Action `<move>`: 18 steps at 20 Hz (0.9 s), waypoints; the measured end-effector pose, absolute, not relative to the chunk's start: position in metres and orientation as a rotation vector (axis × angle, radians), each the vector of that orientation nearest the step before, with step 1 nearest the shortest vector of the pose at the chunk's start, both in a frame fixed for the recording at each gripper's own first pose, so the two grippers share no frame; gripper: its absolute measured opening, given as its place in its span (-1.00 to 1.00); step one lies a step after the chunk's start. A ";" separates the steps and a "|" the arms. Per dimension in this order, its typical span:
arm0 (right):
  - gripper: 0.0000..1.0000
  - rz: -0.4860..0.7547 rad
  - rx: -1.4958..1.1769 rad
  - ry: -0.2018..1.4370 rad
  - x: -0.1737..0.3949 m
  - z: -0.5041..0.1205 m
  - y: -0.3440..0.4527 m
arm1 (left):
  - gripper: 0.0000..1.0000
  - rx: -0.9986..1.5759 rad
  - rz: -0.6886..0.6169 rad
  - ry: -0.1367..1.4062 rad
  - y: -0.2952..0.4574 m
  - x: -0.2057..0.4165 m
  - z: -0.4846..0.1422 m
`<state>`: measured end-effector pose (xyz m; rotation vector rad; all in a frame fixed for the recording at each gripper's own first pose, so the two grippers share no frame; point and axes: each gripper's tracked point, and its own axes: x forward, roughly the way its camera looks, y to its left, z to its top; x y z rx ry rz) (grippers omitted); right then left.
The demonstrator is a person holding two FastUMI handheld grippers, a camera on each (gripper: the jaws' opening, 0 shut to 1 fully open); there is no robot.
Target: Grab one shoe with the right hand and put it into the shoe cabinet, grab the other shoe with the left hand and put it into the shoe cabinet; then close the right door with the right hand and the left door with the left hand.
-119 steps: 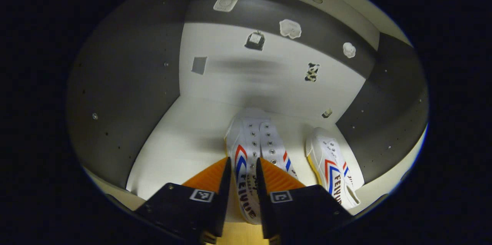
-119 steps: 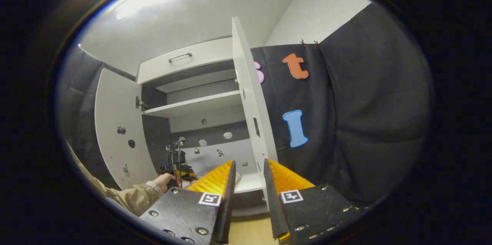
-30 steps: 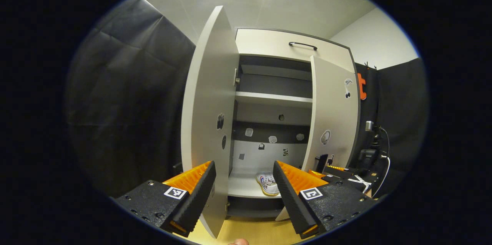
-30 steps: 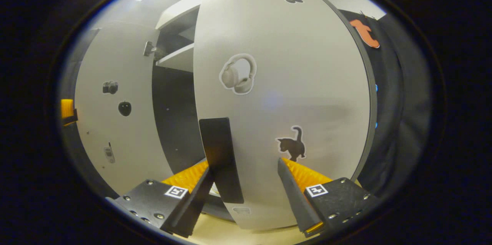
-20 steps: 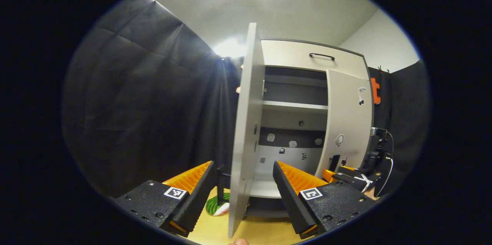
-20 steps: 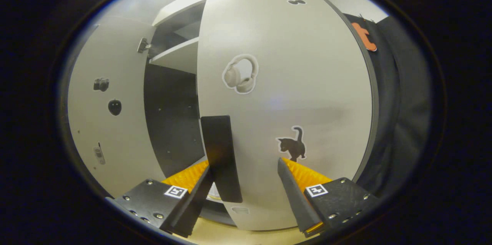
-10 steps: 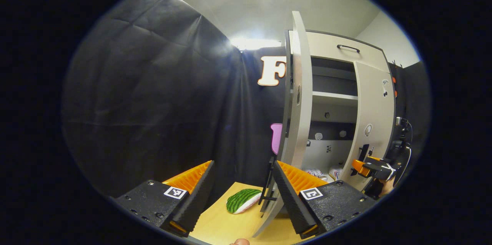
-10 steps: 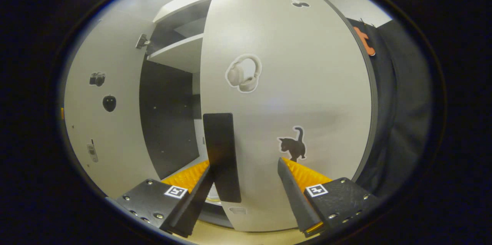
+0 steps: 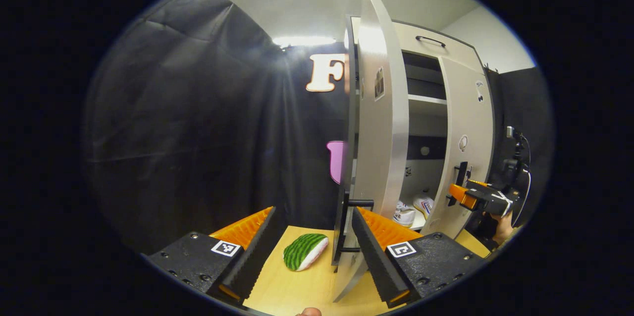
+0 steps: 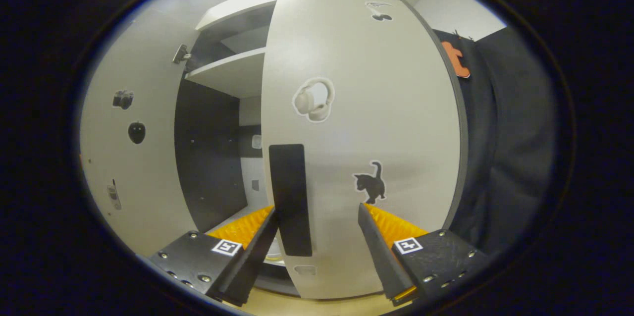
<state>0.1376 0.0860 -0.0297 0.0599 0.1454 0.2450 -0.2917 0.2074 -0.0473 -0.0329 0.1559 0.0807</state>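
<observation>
Since a moment ago the left gripper [image 9: 313, 249] has swung round to the outer face of the left door [image 9: 377, 123], its fingers spread beside the door's handle [image 9: 352, 229]. Both shoes [image 9: 414, 208] sit inside the cabinet [image 9: 431, 48]. Closing the doors is the step in hand: the right gripper [image 10: 317, 249], spread, faces the right door [image 10: 366, 123], which looks partly shut. Next, each door needs pushing home

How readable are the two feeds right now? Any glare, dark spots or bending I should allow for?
Left gripper view: the ceiling light flares on the cloth wall, the left door bows from the fisheye, and the shoes sit dim but visible. Right gripper view: the right door bulges, evenly lit; the cabinet interior is dark.
</observation>
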 end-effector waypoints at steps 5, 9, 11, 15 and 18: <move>0.94 0.251 0.072 0.156 0.120 -0.036 0.082 | 0.78 -0.042 0.016 0.167 0.201 -0.292 -0.049; 0.93 0.253 0.094 0.157 0.111 -0.035 0.076 | 0.76 -0.084 -0.041 0.168 0.190 -0.289 -0.051; 0.93 0.254 0.110 0.157 0.108 -0.032 0.074 | 0.73 -0.098 -0.086 0.169 0.176 -0.290 -0.051; 0.90 0.252 0.133 0.143 0.102 -0.022 0.064 | 0.72 -0.091 -0.195 0.162 0.135 -0.284 -0.052; 0.93 0.226 0.139 0.117 0.096 -0.011 0.044 | 0.63 -0.105 -0.250 0.159 0.107 -0.273 -0.054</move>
